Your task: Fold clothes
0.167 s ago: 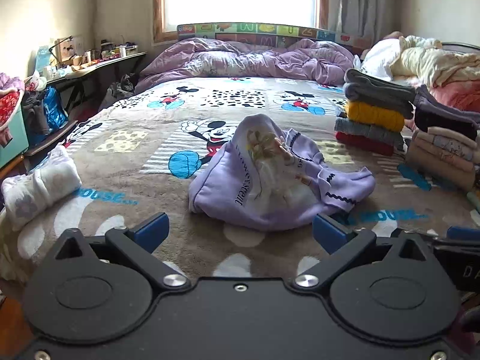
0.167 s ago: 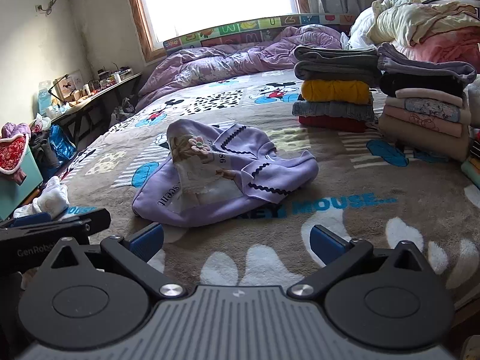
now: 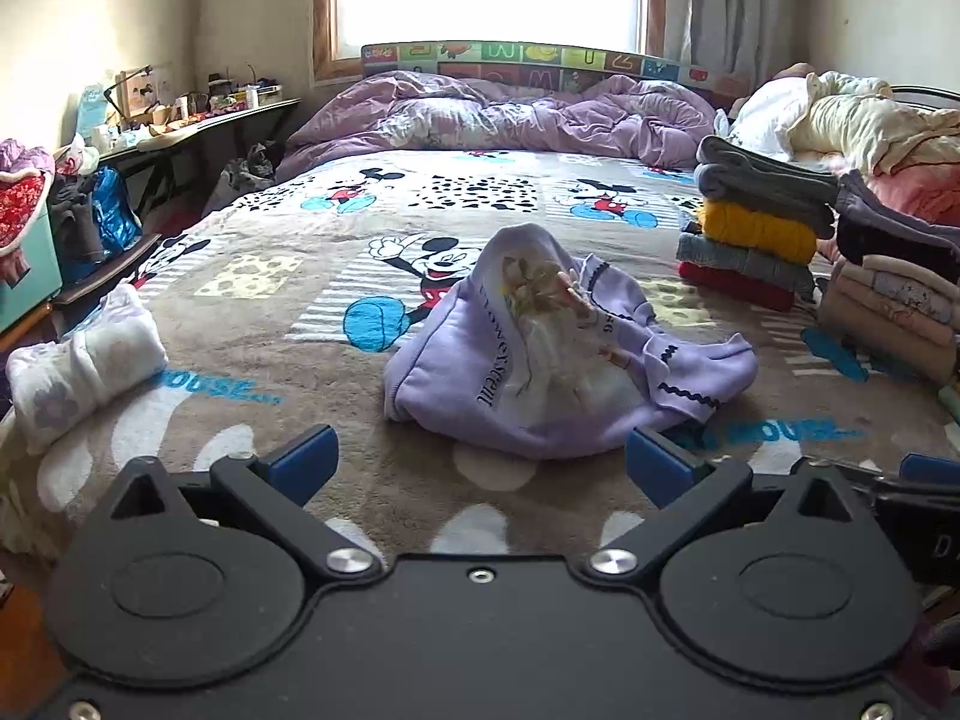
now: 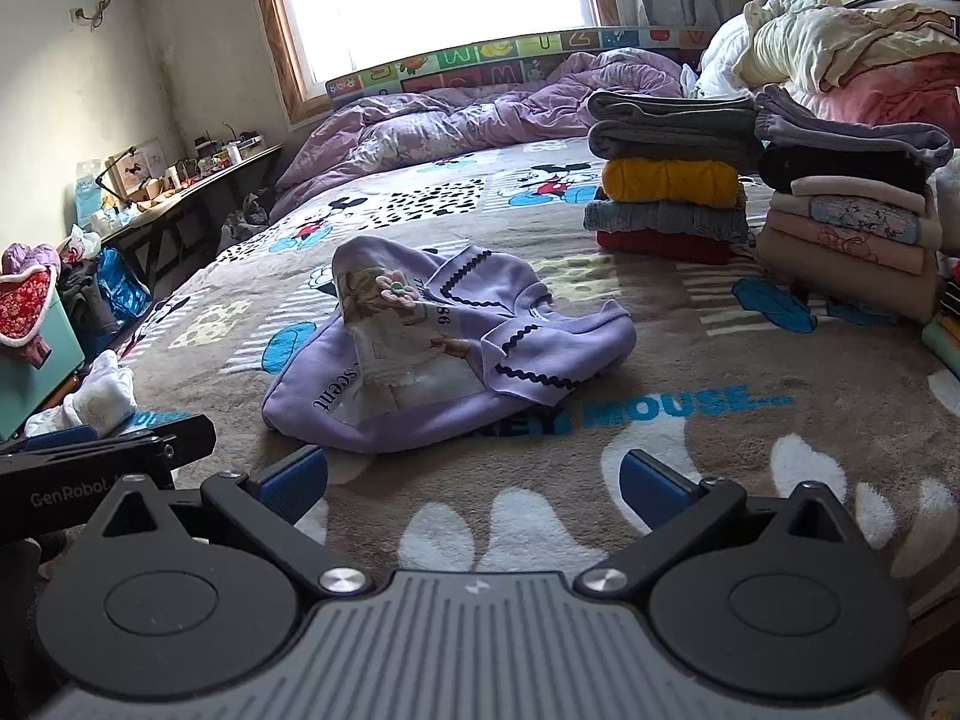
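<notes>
Bedspread (image 3: 252, 468) holds a crumpled lilac sweatshirt (image 3: 540, 372) just ahead of the left gripper (image 3: 480, 459) and right gripper (image 4: 474, 474), both spread wide and empty; pinching 2 bunched layers together would likely skew the fold.

lilac sweatshirt (image 3: 540, 372), black zigzag trim | brown Mickey-print blanket (image 3: 300, 276) | blue-padded claws

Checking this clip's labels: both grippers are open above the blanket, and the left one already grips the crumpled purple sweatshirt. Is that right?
Not quite. The left gripper grips nothing: its jaws stand apart, short of the purple sweatshirt, as the left wrist view shows. The rest holds: the right gripper is open too, and the sweatshirt lies crumpled on the blanket.
</notes>
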Tool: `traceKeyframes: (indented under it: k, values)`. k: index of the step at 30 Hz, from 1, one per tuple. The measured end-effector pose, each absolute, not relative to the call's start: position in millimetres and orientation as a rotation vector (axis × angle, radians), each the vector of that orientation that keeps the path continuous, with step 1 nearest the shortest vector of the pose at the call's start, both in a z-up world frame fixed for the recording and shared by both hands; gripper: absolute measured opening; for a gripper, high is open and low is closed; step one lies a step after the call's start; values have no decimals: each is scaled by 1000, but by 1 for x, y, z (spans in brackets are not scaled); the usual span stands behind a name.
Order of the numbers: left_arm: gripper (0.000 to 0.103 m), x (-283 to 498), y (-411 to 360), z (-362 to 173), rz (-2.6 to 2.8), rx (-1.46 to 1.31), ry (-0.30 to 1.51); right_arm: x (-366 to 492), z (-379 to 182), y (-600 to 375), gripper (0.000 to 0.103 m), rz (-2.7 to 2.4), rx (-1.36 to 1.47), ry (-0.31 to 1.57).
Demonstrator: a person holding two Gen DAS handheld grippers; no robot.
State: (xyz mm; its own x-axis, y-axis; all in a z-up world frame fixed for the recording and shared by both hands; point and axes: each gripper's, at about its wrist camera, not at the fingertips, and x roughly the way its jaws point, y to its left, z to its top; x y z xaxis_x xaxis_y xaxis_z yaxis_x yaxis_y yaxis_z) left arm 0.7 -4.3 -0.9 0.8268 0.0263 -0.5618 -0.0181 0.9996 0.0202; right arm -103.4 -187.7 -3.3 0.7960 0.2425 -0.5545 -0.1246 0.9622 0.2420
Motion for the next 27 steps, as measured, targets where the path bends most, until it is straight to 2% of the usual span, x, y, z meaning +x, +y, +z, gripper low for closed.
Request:
traceKeyframes:
  k: [27]
  values:
    - [103, 2, 0, -9, 31, -11, 590, -100, -8, -184, 103, 200, 181, 631]
